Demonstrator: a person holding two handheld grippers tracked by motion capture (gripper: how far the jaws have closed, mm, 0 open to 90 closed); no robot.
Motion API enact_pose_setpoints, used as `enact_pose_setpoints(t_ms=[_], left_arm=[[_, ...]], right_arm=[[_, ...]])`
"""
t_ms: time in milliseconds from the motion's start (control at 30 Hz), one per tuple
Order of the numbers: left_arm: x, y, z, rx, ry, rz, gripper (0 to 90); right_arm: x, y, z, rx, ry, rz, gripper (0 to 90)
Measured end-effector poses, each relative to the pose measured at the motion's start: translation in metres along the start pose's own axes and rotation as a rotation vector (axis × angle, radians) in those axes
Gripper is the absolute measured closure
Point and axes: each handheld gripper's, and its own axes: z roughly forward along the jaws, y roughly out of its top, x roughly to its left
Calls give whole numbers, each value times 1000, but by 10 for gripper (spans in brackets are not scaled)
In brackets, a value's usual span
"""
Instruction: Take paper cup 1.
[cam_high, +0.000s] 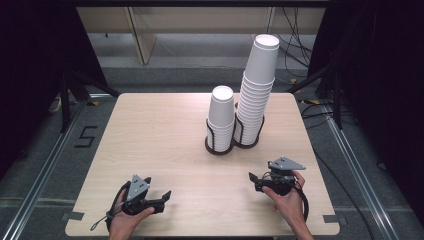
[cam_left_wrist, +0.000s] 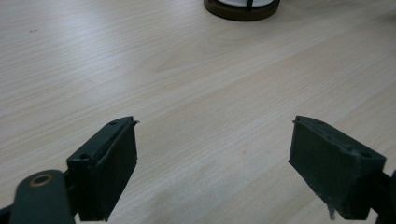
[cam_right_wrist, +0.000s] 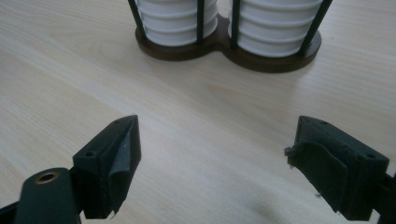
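Note:
Two stacks of white paper cups stand upside down in a dark double holder at the table's middle right: a short stack and, to its right, a tall leaning stack. My left gripper lies low near the front left edge, held by a hand, jaws apart over bare wood. My right gripper is at the front right, pointing toward the holder, its jaws wide apart with nothing between them. Ahead of the right gripper are the holder base and the lowest cups.
The light wooden table has bare room on its left half and along the front. The holder's edge shows far ahead in the left gripper view. Black stands and cables surround the table on the floor.

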Motion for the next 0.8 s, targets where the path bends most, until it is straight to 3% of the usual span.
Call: enact_pose_setpoints(t_ms=[167, 267, 400, 533, 633, 667, 700, 733, 800], left_arm=[[0, 1, 1, -8, 5, 10, 147], [1, 2, 2, -27, -12, -9, 147], [4, 3, 4, -32, 2, 3, 147], [8, 2, 5, -17, 12, -14, 147], [7, 3, 6, -16, 7, 0, 147], [6, 3, 6, -17, 7, -1, 147], [5, 3, 6, -21, 8, -1, 146], [5, 3, 6, -18, 11, 1, 147], [4, 2, 8, -12, -4, -8, 146]], right_arm=[[0, 5, -1, -44, 1, 4, 199], [2, 10, -1, -58, -6, -4, 211], [11, 29, -3, -87, 29, -28, 216], [13, 44, 0, -95, 15, -58, 206], [15, 54, 7, -83, 57, -40, 198], [15, 57, 8, -86, 56, -54, 198], [17, 59, 8, -86, 62, -31, 197], [16, 63, 9, -94, 58, -65, 195], [18, 69, 9, -95, 67, -50, 194]])
